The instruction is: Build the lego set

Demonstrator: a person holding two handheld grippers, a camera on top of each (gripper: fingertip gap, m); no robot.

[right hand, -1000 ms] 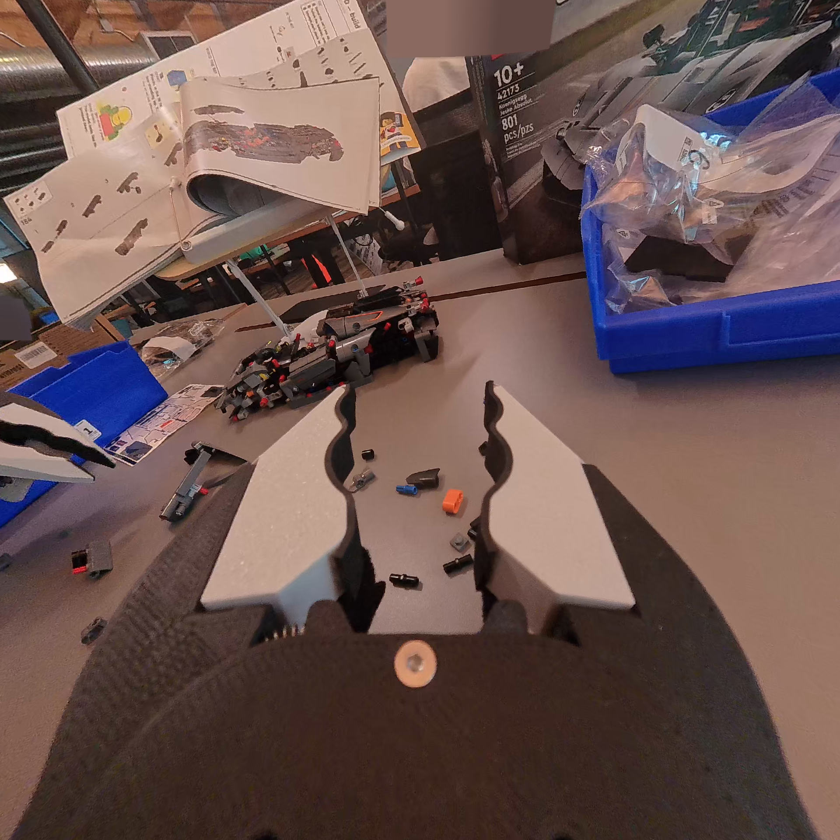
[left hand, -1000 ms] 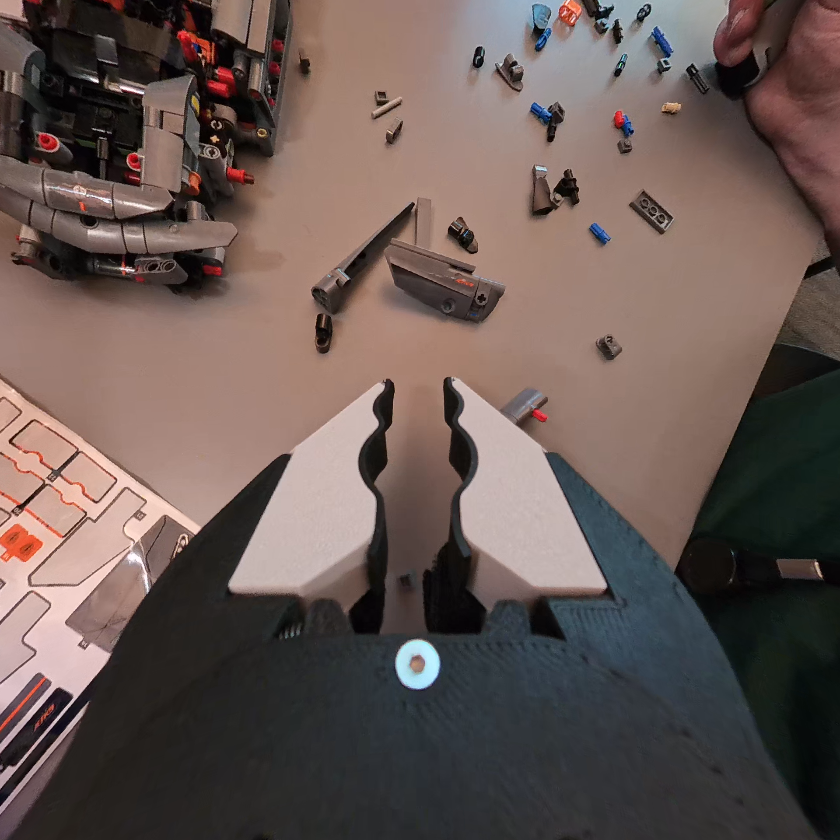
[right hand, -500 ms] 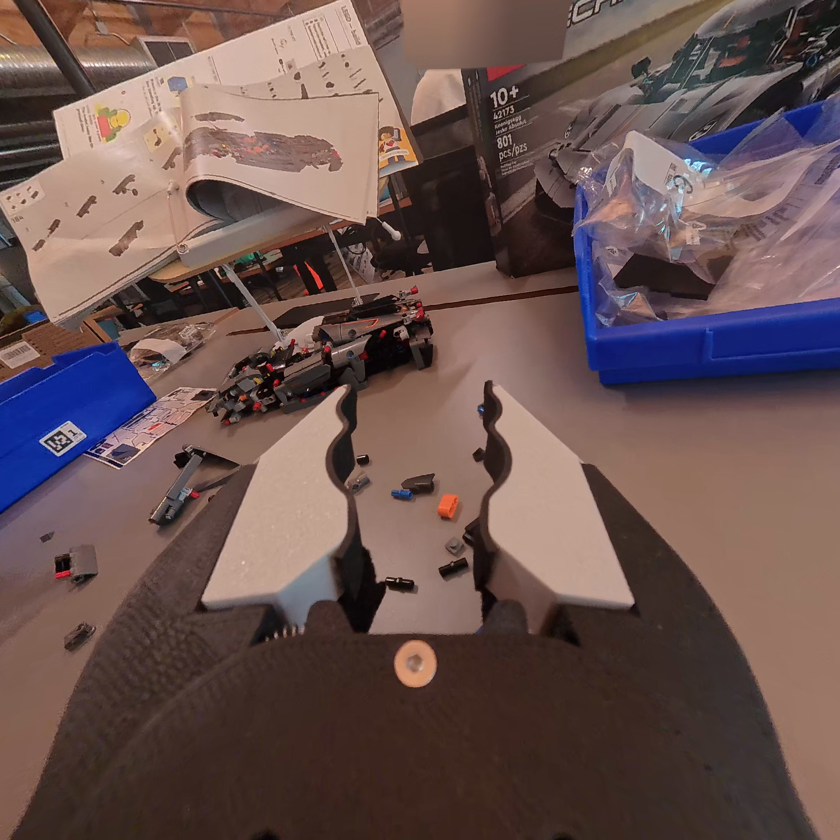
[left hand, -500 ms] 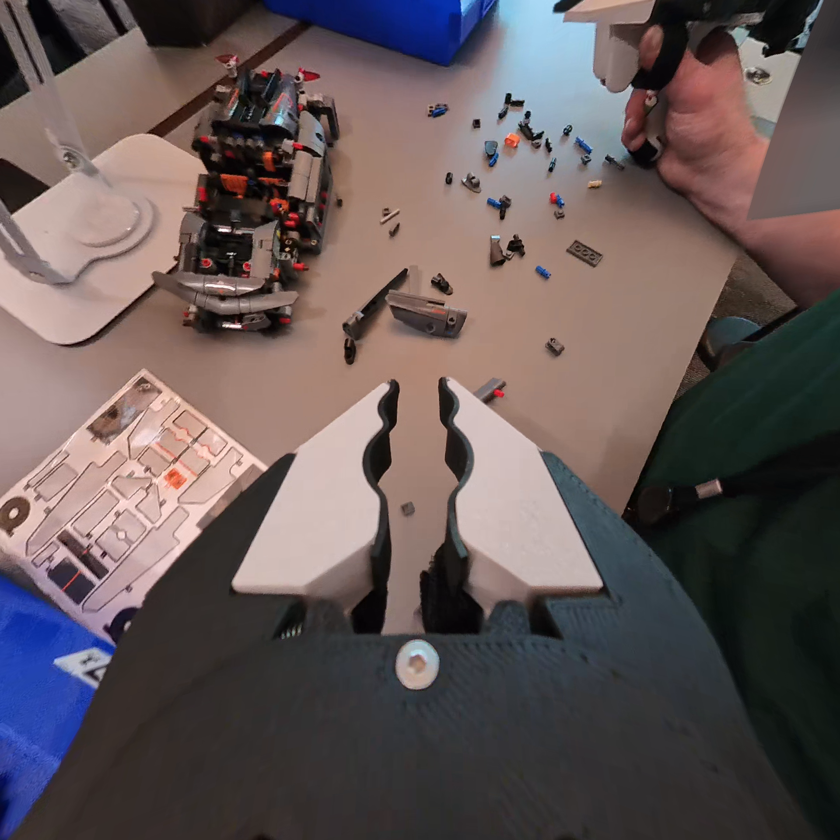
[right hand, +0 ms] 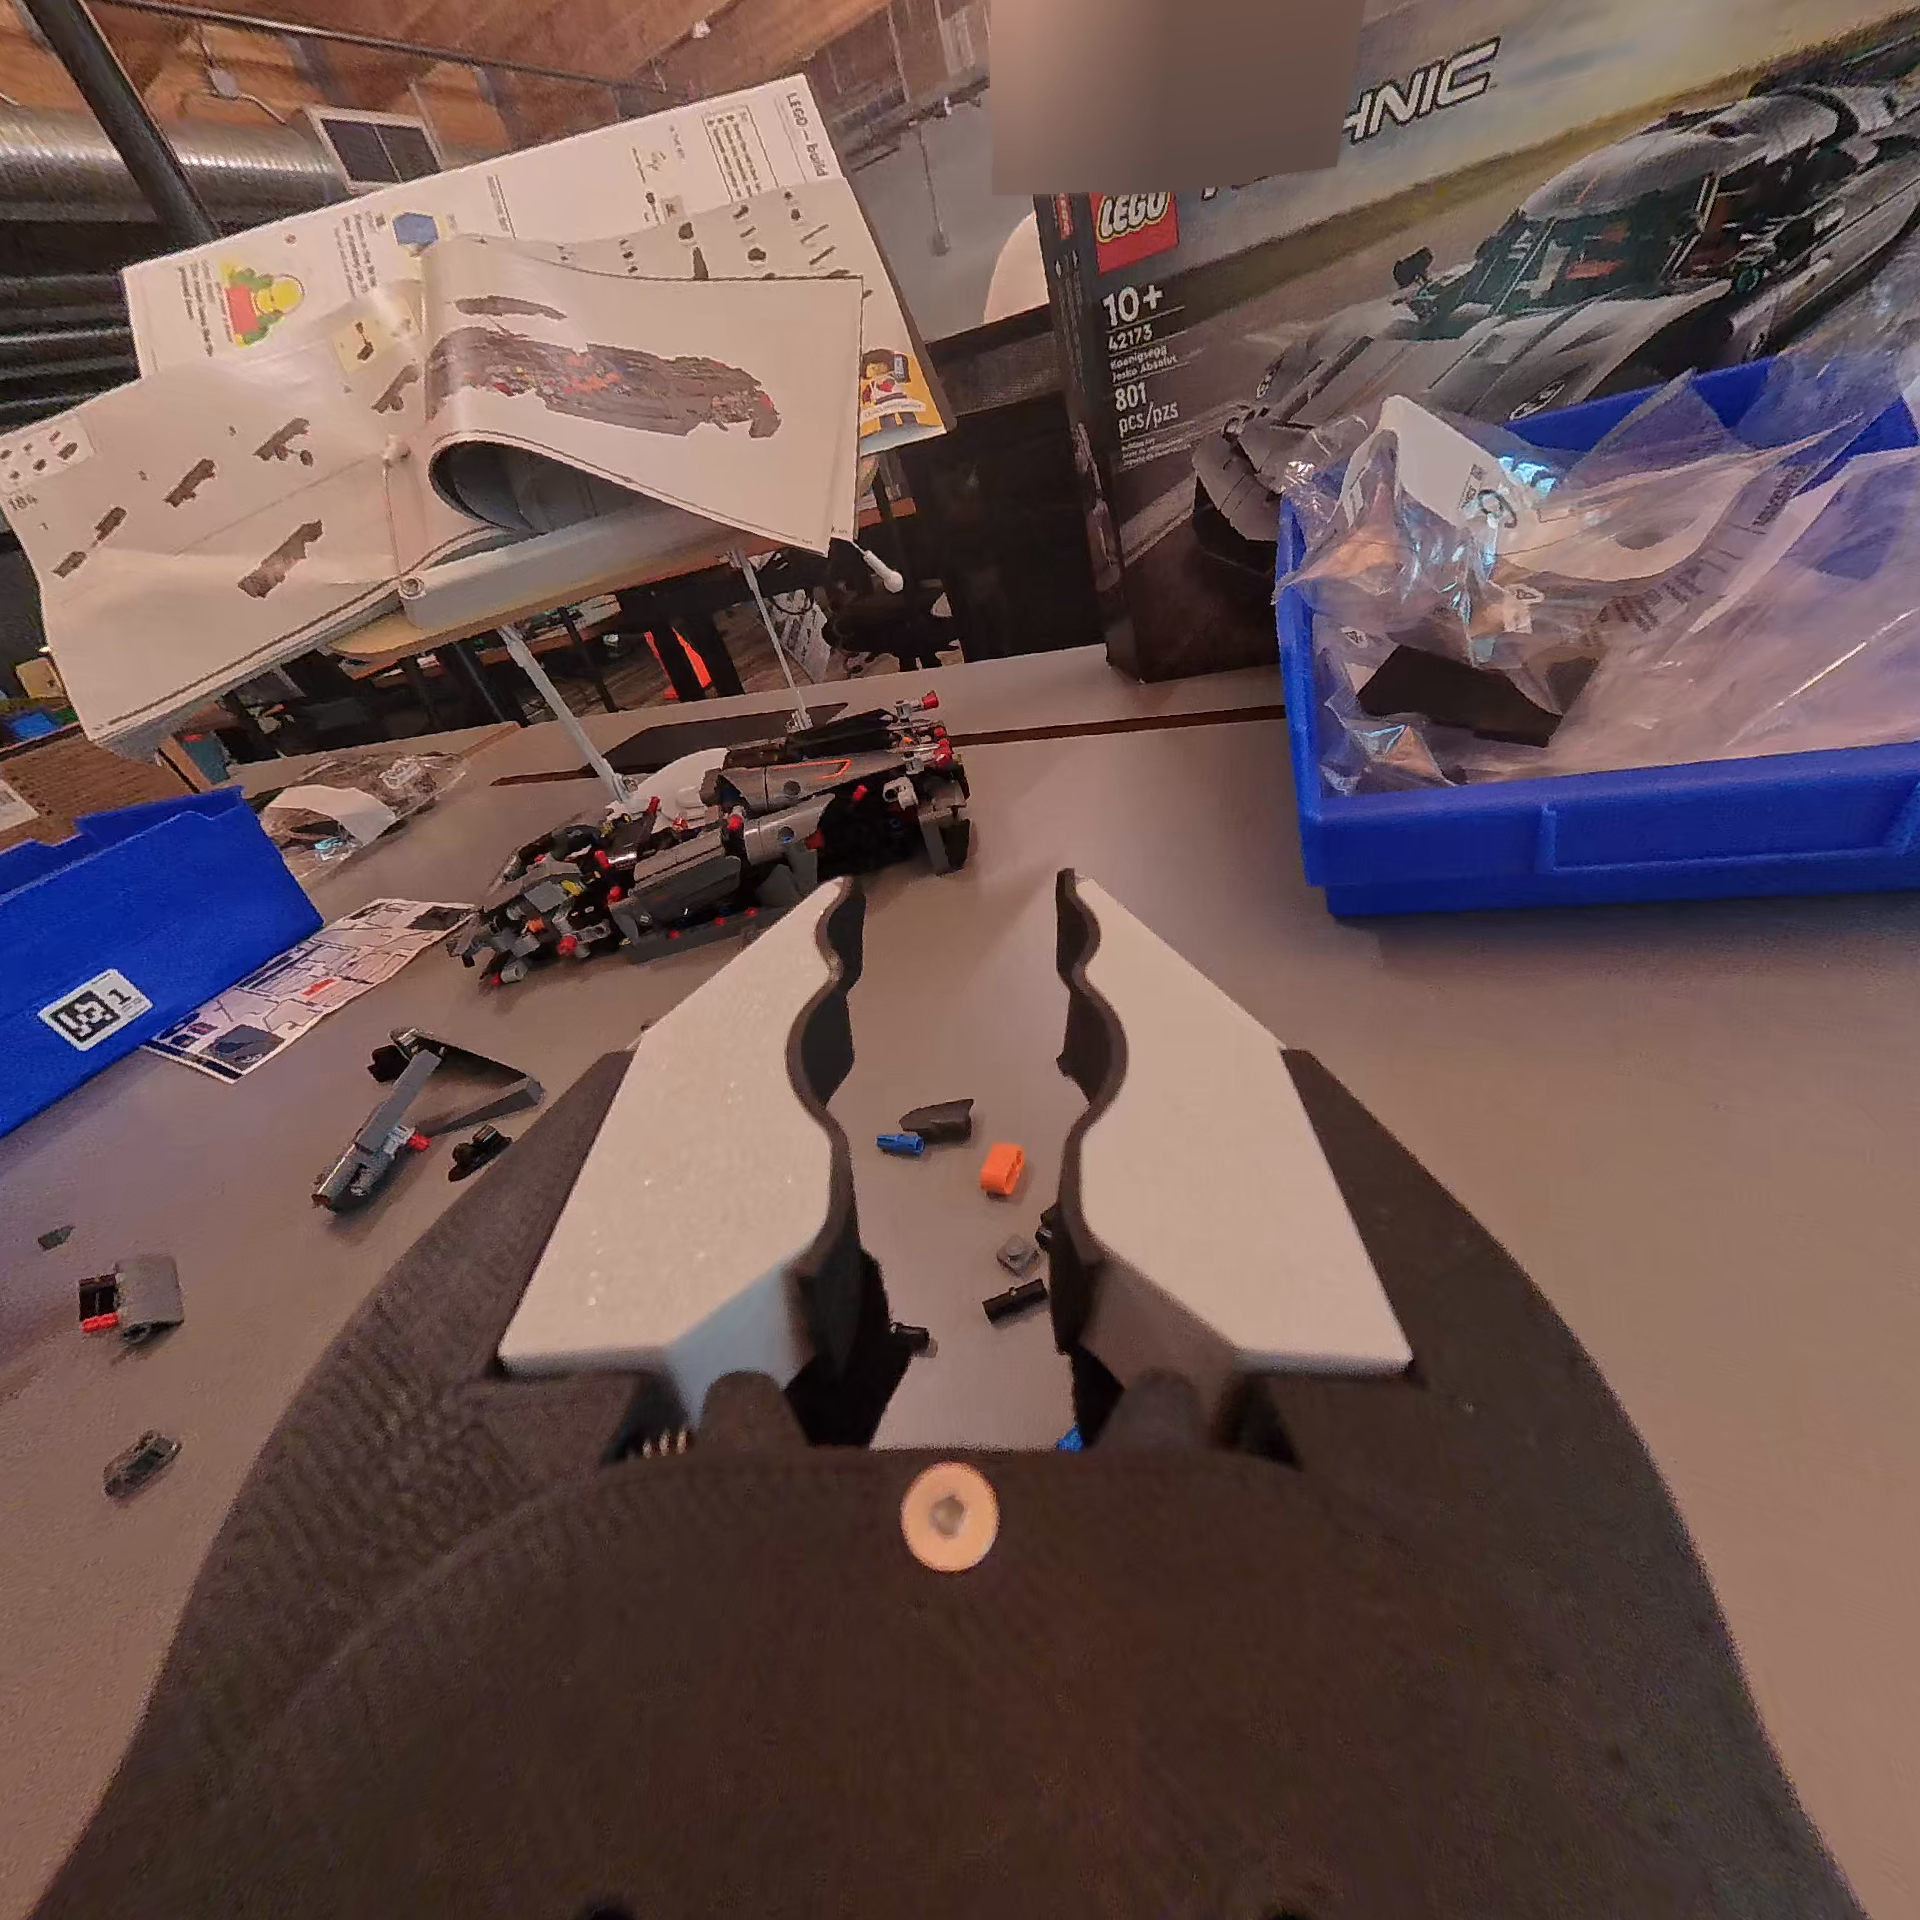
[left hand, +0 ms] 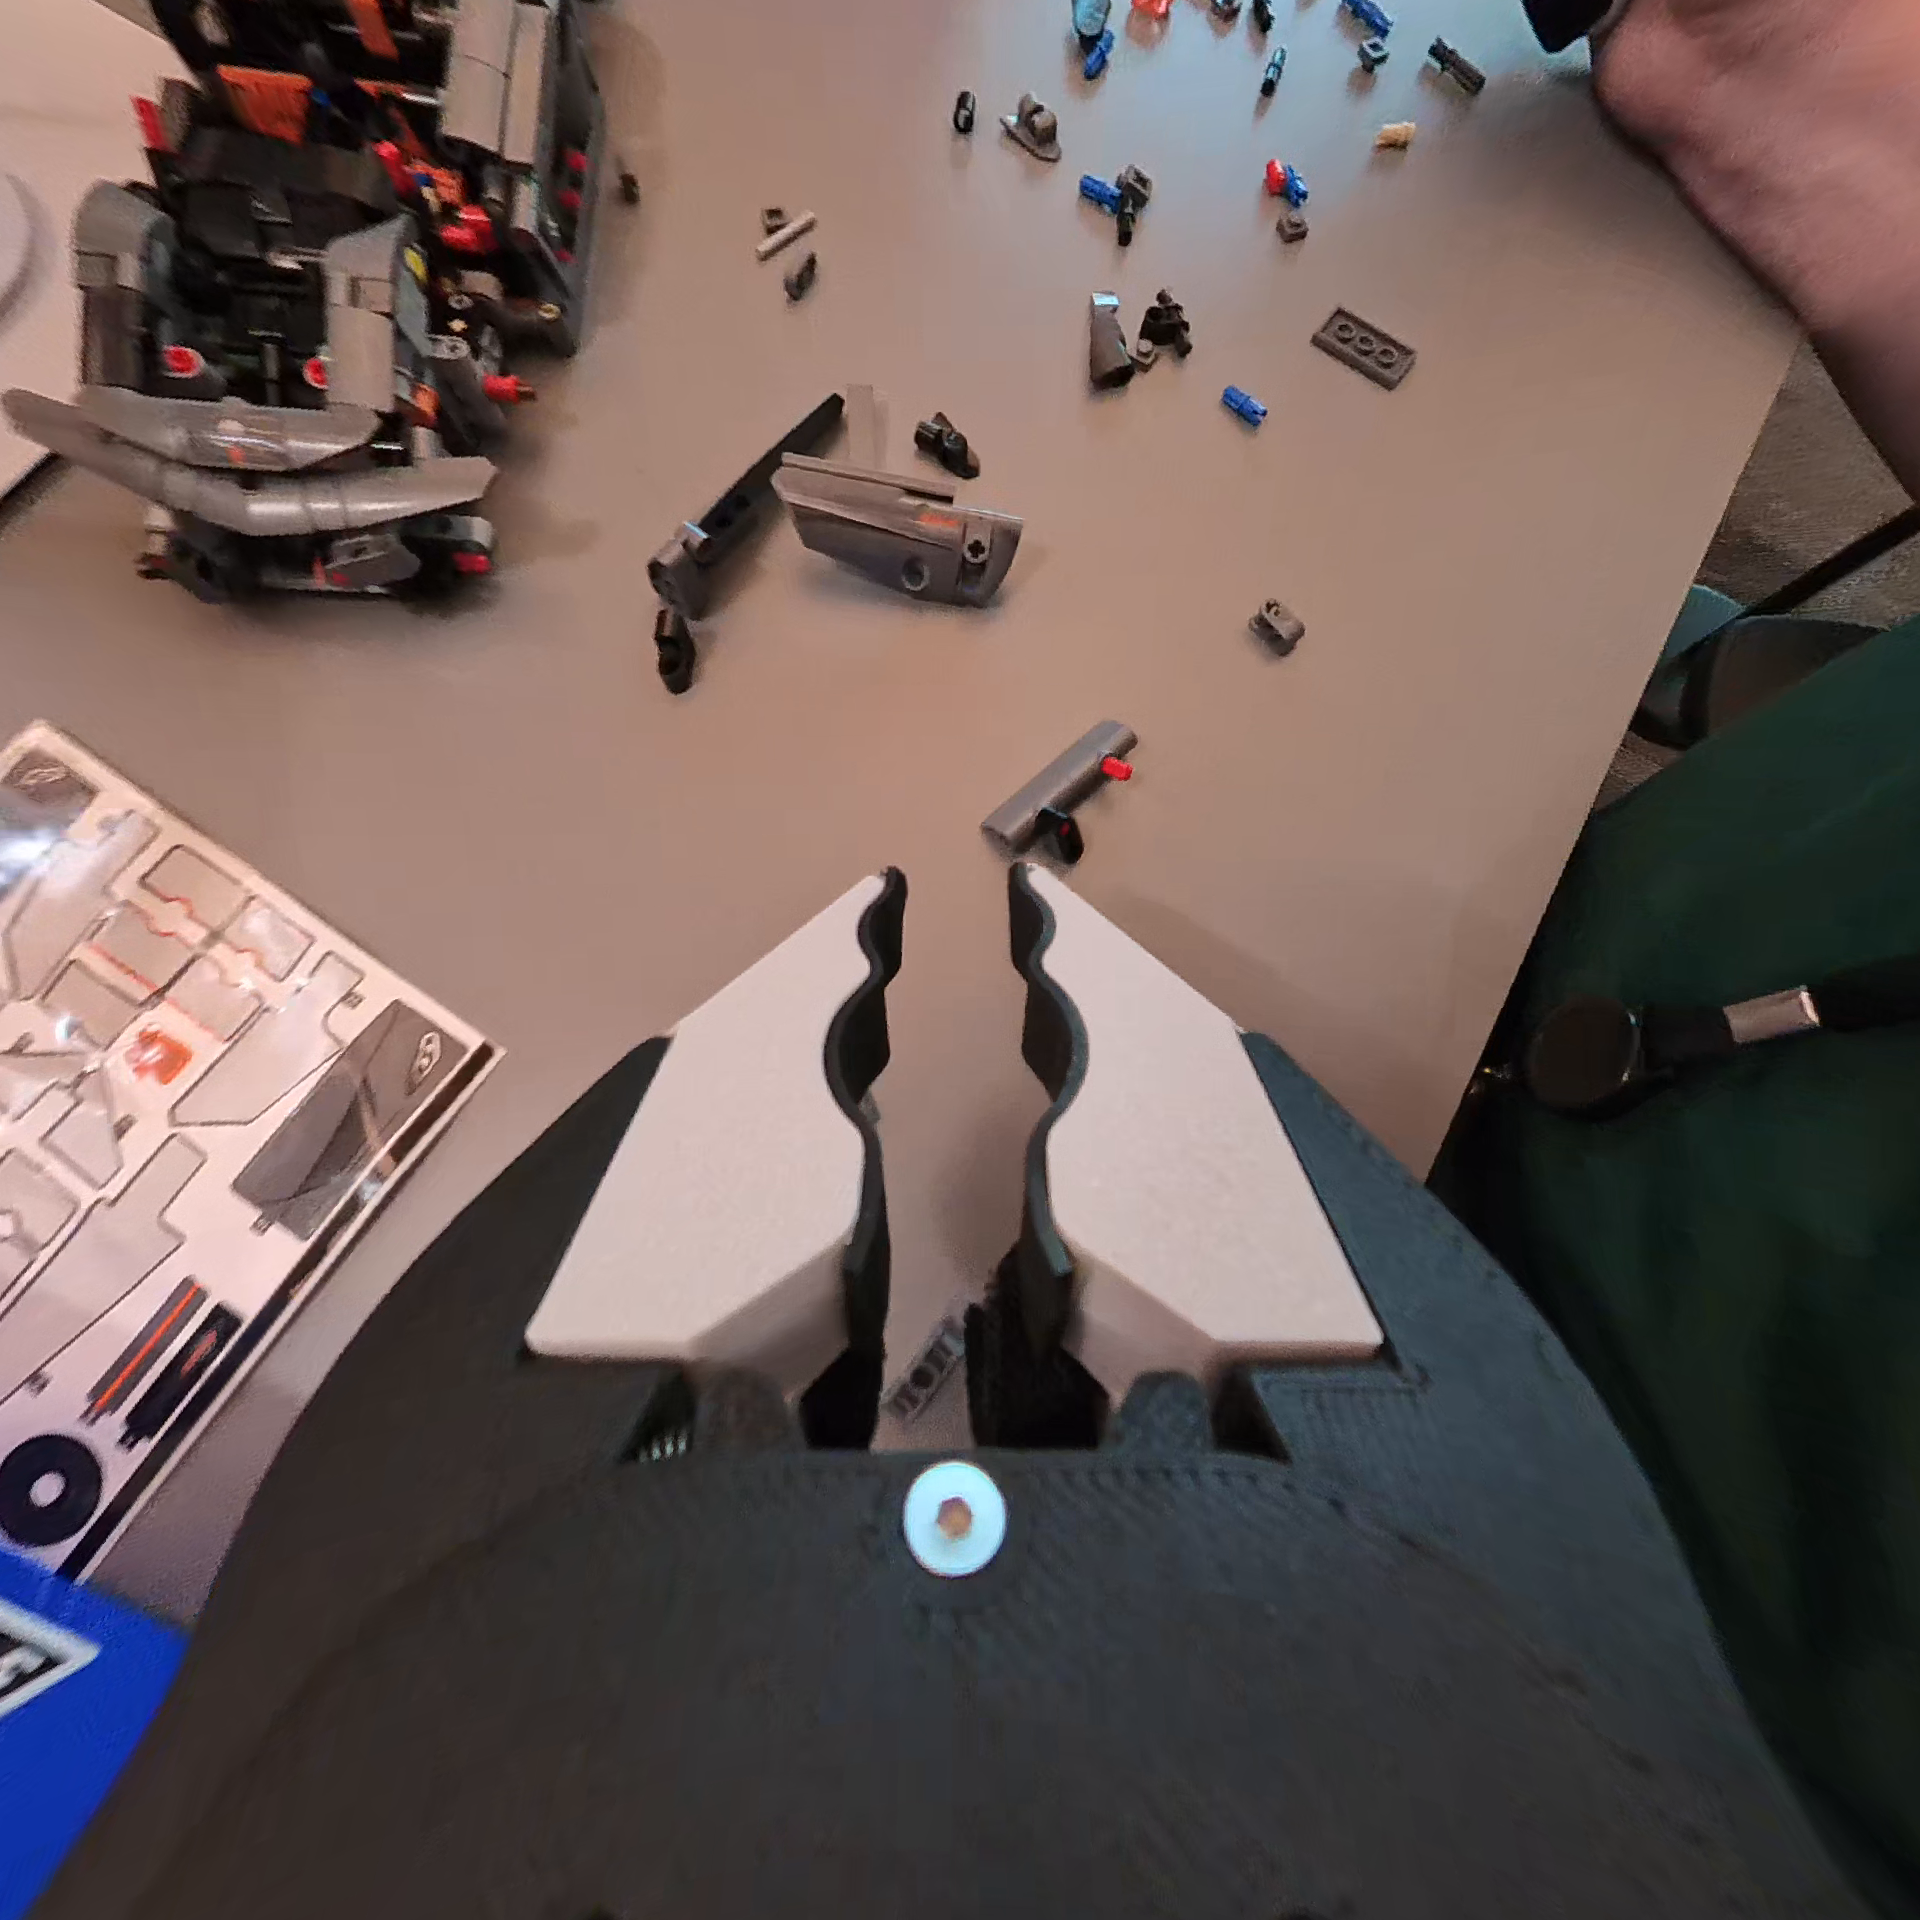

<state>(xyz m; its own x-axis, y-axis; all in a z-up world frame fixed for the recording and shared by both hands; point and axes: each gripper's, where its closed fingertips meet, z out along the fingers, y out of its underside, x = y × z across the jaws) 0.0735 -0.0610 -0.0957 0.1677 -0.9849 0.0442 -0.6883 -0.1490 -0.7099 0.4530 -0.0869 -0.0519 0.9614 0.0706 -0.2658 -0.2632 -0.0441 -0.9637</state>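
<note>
Tabletop (left hand: 520, 748) is grey, w/ loose lego bits spread over it. Left tool (left hand: 956, 883) hangs above it, jaws slightly apart, nothing between them. Just ahead & a bit right of its tips lies a short grey beam (left hand: 1055, 784) w/ red pins. Further on: a grey curved panel (left hand: 904, 520) w/ an orange mark, a long dark strut (left hand: 743, 499) touching its left end, small black connector (left hand: 673, 649) near the strut's lower end. Half-built car (left hand: 301, 301), grey/black w/ red pins, sits far left. Sticker sheet (left hand: 177, 1091) lies left of the tool; blue bin corner (left hand: 73, 1714) at bottom left. Small blue, black, grey pieces dot the far right, incl. a flat grey plate (left hand: 1362, 348). A hand (left hand: 1756, 135) is at top right corner; green garment at the right edge.

Right tool (right hand: 956, 883) is low over the tabletop, jaws spread, empty. Seen between its fingers: an orange piece (right hand: 1003, 1166), blue pin (right hand: 900, 1143), dark wedge (right hand: 938, 1120), grey stud bit (right hand: 1018, 1255), black pin (right hand: 1015, 1299). Car (right hand: 727, 852) sits beyond the tips. Instruction booklet (right hand: 499, 416) hangs open on a stand behind it. Set box (right hand: 1455, 312) stands at back right, next to a blue bin (right hand: 1610, 831) full of clear bags. Another blue bin (right hand: 135, 935) at left.
</note>
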